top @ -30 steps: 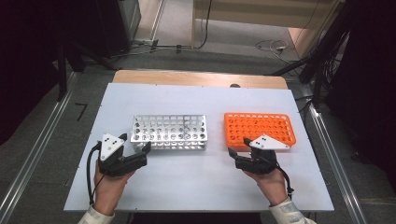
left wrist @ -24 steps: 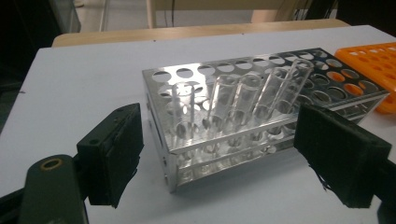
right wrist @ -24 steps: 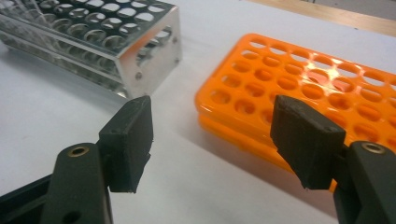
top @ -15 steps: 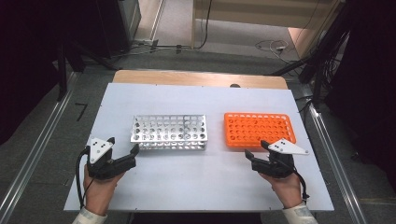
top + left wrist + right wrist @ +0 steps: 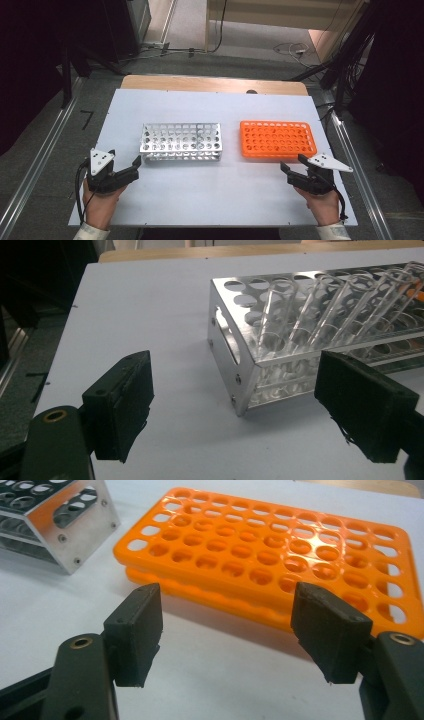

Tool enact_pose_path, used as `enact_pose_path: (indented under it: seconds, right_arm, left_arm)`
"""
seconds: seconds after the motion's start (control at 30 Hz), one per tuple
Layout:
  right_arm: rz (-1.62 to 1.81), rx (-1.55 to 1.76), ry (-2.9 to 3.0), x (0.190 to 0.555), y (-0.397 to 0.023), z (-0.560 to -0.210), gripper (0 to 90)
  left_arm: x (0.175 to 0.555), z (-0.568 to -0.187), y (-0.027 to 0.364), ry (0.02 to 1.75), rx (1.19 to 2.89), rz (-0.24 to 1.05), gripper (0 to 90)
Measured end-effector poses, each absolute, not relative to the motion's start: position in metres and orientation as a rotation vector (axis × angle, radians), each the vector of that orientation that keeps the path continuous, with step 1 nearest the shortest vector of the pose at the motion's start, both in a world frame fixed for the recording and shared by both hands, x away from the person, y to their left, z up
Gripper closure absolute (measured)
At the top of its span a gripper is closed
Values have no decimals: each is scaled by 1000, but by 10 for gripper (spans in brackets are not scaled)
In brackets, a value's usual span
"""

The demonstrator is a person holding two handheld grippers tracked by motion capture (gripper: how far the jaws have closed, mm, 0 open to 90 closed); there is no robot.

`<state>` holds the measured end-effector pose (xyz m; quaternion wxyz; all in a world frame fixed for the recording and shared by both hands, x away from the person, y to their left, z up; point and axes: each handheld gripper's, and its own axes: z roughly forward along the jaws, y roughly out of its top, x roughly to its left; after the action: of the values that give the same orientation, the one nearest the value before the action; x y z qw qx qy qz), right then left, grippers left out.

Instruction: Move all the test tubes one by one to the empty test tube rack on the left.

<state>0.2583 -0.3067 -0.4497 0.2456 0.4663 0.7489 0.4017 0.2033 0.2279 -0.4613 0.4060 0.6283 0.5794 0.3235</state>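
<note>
From the high view, a silver rack (image 5: pixel 181 142) is sitting near the middle of the white worktop (image 5: pixel 220 107), a little toward the left edge, and an orange rack (image 5: pixel 277 139) is sitting beside it toward the right edge, with a gap between them. The left tongs (image 5: pixel 131 166) are resting near the front left corner of the worktop, and the right tongs (image 5: pixel 290 170) are resting near the front right corner, just in front of the orange rack. Both are holding nothing. In the left gripper view, the left tongs (image 5: pixel 235 405) are standing wide open, and the near corner of the silver rack (image 5: pixel 280 340) is showing between them. Clear tubes (image 5: pixel 310 315) are leaning in its holes, though how many I cannot tell. The rack is looking stiff and shiny, so it may be slippery, and the tubes are looking easy to break. I think a flat end wall or a top edge is the best place to grab the rack, slowly. In the right gripper view, the right tongs (image 5: pixel 227 630) are also standing wide open and empty. The orange rack (image 5: pixel 270 550) is lying low and flat past them, with its holes looking empty. It is looking light and stiff, like plastic. Its long front edge is looking like a good place to pinch.
</note>
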Motion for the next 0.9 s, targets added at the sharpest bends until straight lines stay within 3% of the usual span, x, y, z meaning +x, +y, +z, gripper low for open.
enact_pose_path:
  seconds: [0.9]
  right_arm:
    - [916,1525,1916,263,-391,-486,258]
  left_arm:
    - [212,-483,248,1563,1621,822,158]
